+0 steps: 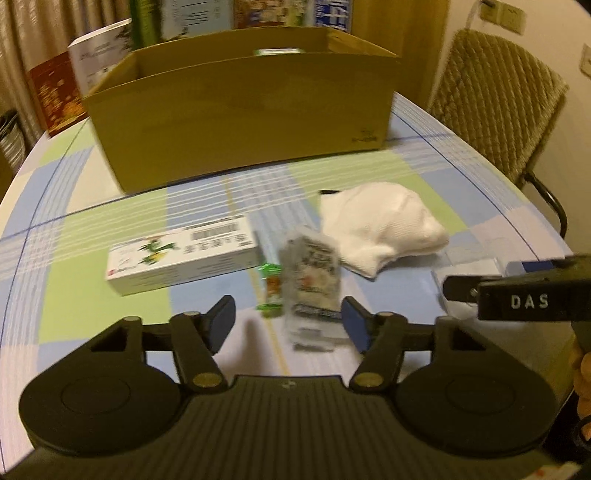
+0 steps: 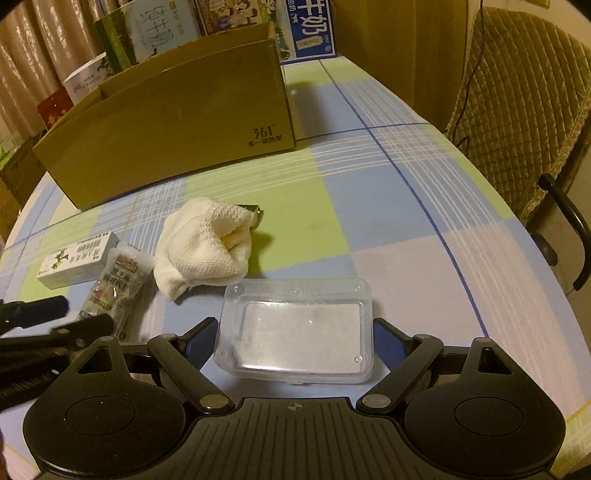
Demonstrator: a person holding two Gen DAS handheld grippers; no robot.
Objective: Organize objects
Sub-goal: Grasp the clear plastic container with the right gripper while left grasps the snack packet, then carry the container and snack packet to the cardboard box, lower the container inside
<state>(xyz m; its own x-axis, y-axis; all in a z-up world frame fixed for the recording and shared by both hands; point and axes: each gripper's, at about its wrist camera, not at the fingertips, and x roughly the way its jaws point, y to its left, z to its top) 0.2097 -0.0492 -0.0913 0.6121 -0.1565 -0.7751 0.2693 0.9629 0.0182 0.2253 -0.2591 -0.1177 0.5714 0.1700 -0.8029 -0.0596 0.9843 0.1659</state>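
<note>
A round table with a blue, green and white checked cloth [image 2: 369, 206] fills both views. At its right edge stands a chair with a quilted olive cover [image 2: 524, 103] and a black metal frame. Behind the table hang beige curtains [image 2: 55, 48], and a row of printed cartons, one a blue milk carton [image 2: 310, 29], lines the back

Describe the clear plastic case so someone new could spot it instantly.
Start at the cardboard box on the checked tablecloth. Nearer the camera, right of the white cloth, the clear plastic case lies flat between the right gripper fingers. It alone is transparent.
</note>
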